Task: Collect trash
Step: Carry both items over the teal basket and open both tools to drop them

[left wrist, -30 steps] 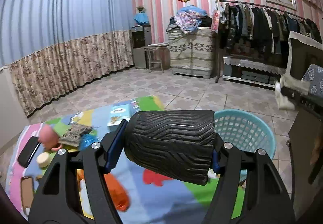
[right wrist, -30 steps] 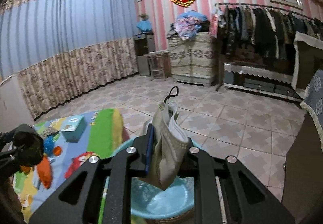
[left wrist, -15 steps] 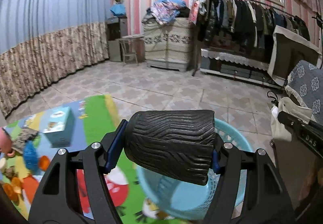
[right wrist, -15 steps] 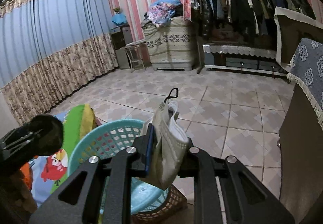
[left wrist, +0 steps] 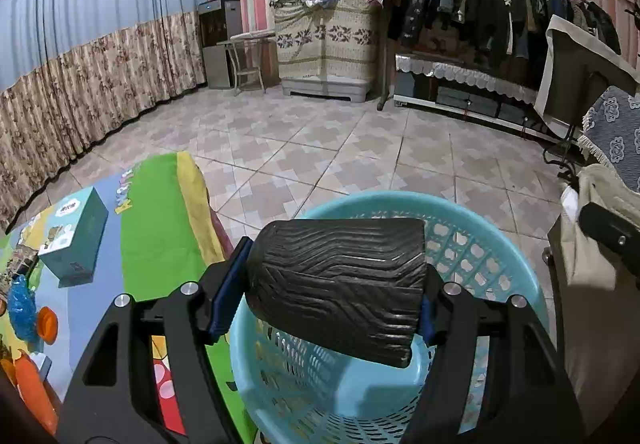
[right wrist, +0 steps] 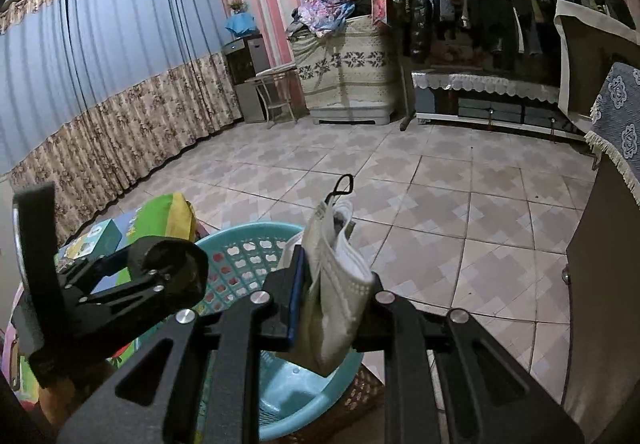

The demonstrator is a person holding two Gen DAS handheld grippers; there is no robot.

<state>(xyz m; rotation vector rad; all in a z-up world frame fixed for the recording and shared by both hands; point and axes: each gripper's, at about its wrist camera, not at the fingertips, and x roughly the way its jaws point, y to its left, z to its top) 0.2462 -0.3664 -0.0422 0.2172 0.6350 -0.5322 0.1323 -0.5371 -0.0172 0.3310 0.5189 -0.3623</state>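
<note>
Black ridged roll [left wrist: 336,284] clamped end to end in the left gripper [left wrist: 324,294], held over the near rim of the basket [left wrist: 472,212]. Pale folded mask [right wrist: 334,284], with a black loop on top, pinched narrow in the right gripper [right wrist: 332,298], poised over the basket's right edge [right wrist: 248,234]. Basket set on the tiled floor [left wrist: 320,148], tight against the end of the bright mat [left wrist: 156,228]. On the mat's left side: a teal box [left wrist: 74,240], blue wrapper [left wrist: 20,304], orange bits.

Likely risks: roll let go too near the rim, striking it and bouncing onto the mat or rolling off across the tiles. Mask, light and limp, prone to catching on a pad by its loop or drifting outside the rim. Grippers close together above one opening, so a knock between them possible.

Basket floor mostly blocked by roll and fingers; contents unclear. Roll's material not identifiable. Mat's far left clutter cut off by the frame edge.
</note>
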